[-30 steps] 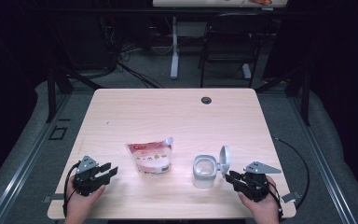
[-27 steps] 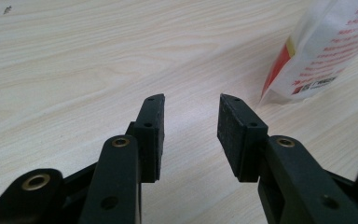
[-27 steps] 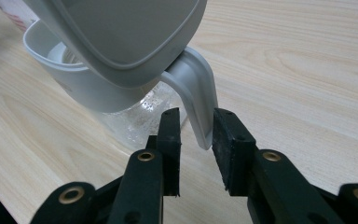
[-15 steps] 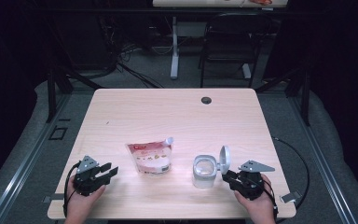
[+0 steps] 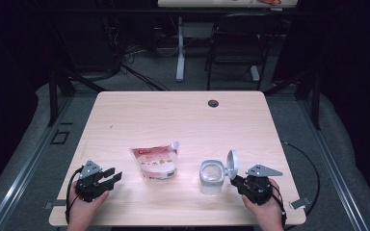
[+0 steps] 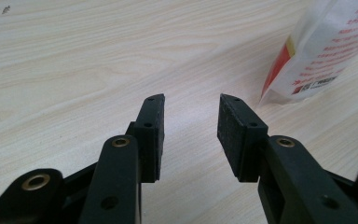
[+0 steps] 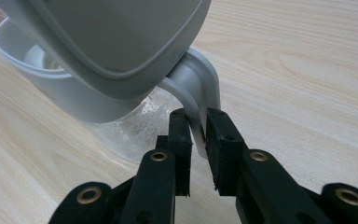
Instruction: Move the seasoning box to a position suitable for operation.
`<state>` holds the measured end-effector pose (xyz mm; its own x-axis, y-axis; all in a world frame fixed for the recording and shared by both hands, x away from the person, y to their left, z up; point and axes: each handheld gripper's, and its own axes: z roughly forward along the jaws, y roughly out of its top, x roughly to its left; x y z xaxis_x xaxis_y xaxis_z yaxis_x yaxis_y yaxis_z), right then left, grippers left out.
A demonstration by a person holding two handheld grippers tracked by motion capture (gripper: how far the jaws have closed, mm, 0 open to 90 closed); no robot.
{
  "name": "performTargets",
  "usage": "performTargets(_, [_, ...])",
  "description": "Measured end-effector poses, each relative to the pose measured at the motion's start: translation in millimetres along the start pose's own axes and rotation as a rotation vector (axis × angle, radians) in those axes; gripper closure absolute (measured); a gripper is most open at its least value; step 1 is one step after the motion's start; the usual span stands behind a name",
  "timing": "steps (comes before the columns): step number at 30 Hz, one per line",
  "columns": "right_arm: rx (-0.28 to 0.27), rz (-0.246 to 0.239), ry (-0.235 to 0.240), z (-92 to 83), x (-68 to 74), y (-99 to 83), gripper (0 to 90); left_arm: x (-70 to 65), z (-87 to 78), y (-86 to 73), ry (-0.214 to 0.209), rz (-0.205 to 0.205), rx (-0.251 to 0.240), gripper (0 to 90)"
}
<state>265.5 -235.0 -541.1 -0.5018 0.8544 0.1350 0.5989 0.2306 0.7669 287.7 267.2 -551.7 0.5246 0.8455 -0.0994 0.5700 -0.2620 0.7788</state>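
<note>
Table (image 5: pixel 173 115) carrying a red-and-white pouch (image 5: pixel 155 162), just right of it a clear lidded jar (image 5: pixel 212 176) with the right hand-held gripper (image 7: pixel 196 133), jaws just closing, clamped on its handle (image 7: pixel 196 93); left hand-held gripper (image 6: pixel 190 133) left of the pouch, jaws apart, empty.

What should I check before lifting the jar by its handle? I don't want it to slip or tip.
1. Right gripper jaws around the handle: ok, they have just been closing on it.
2. Grip firm enough: cannot tell.
3. Jar upright on the table: ok.
4. Lid open: ok, flipped up.
5. Pouch apart from the jar: ok.
6. Left gripper free: ok, jaws open, nothing between them.
</note>
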Motion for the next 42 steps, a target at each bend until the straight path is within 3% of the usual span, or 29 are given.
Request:
performTargets(26, [-0.067,0.056,-0.047,4.3,-11.9,8.7,79.9,0.2,0.4,0.0,0.0,0.002,0.001,61.7])
performTargets(42, [-0.093,0.087,-0.017,15.7,-20.4,20.4,80.2,0.0,1.1,-0.5,0.002,-0.003,-0.004,61.6])
